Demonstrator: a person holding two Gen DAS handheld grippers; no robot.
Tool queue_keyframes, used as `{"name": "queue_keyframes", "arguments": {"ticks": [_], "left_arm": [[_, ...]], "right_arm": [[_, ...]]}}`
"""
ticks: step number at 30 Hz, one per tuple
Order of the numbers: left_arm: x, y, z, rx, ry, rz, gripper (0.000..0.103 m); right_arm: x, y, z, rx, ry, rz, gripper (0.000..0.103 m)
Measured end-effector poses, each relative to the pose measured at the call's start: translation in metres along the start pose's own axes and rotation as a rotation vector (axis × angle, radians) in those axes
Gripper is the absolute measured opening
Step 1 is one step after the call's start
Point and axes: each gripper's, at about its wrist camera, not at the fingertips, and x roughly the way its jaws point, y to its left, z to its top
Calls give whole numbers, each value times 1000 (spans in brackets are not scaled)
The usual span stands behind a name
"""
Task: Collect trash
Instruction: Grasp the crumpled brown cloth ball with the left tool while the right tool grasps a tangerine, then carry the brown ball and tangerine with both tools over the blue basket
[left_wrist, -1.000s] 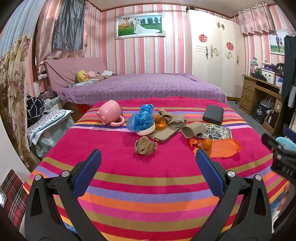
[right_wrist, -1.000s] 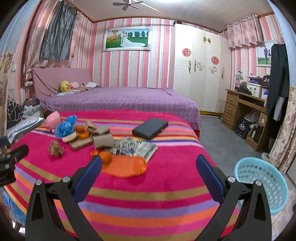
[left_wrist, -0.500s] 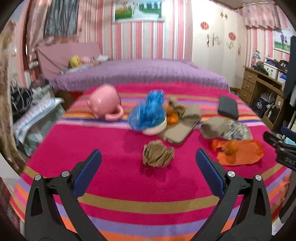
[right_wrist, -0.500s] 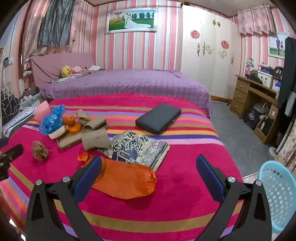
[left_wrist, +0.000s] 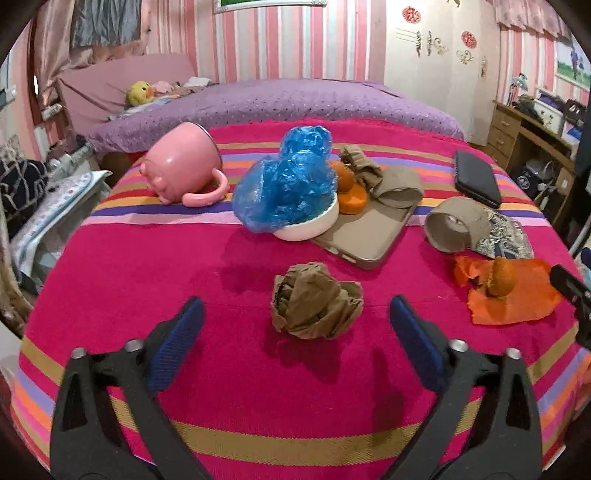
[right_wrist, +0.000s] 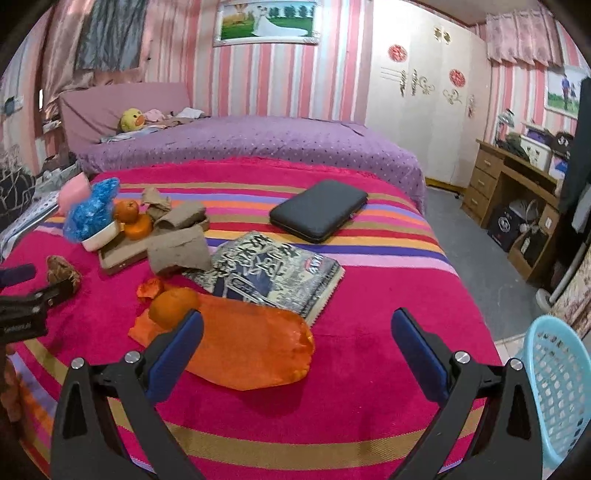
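A crumpled brown paper ball (left_wrist: 316, 305) lies on the striped red blanket (left_wrist: 147, 266), just beyond and between the fingers of my open, empty left gripper (left_wrist: 295, 338); it also shows in the right wrist view (right_wrist: 62, 272). A crumpled blue plastic bag (left_wrist: 290, 181) sits in a white bowl (left_wrist: 314, 225). An orange plastic bag (right_wrist: 243, 347) with an orange (right_wrist: 173, 307) on its end lies just ahead of my open, empty right gripper (right_wrist: 295, 338). A light blue basket (right_wrist: 557, 387) stands on the floor at the right.
A pink mug (left_wrist: 181, 170) lies on its side. A phone case (left_wrist: 369, 232), brown socks (left_wrist: 388, 181), two oranges (left_wrist: 347, 188), a paper roll (left_wrist: 454, 229), a notebook (right_wrist: 273, 273) and a black case (right_wrist: 319, 210) lie on the blanket. A desk (right_wrist: 513, 177) stands far right.
Both grippers have moved forward and lower over the bed. The paper ball now lies close between the left fingers, and the orange bag is nearer the right gripper.
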Motion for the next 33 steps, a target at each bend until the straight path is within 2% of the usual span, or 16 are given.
{"name": "queue_keyframes", "arguments": {"ticks": [1, 3, 4, 10, 12, 14, 15, 17, 20, 24, 28, 33], "left_arm": [[2, 0, 1, 0, 5, -9, 78], [7, 1, -1, 3, 43, -42, 51], [9, 0, -1, 5, 54, -52, 48], [-14, 9, -4, 22, -12, -15, 46], [-20, 16, -4, 9, -30, 2, 47], [-22, 22, -3, 1, -38, 21, 47], [-23, 25, -3, -4, -43, 30, 47], [-24, 28, -3, -12, -50, 37, 47], [-25, 29, -2, -14, -56, 39, 47], [-24, 25, 0, -7, -56, 48, 47], [-26, 19, 2, -6, -66, 52, 47], [-33, -1, 5, -4, -81, 60, 47]], "right_arm": [[-1, 3, 1, -6, -6, 3, 99], [-2, 9, 2, -9, -9, 17, 99], [-3, 12, 2, -10, -6, 26, 99], [2, 41, 3, -47, 27, 72, 99], [6, 50, 5, -54, 35, 91, 95], [12, 62, 4, -86, 49, 109, 78], [15, 65, 4, -98, 61, 115, 72], [23, 71, 4, -109, 100, 139, 53], [32, 70, 4, -92, 146, 205, 39], [29, 64, 4, -59, 127, 252, 36], [14, 55, 6, -74, 68, 232, 36], [-1, 18, 7, -70, 34, 194, 36]]}}
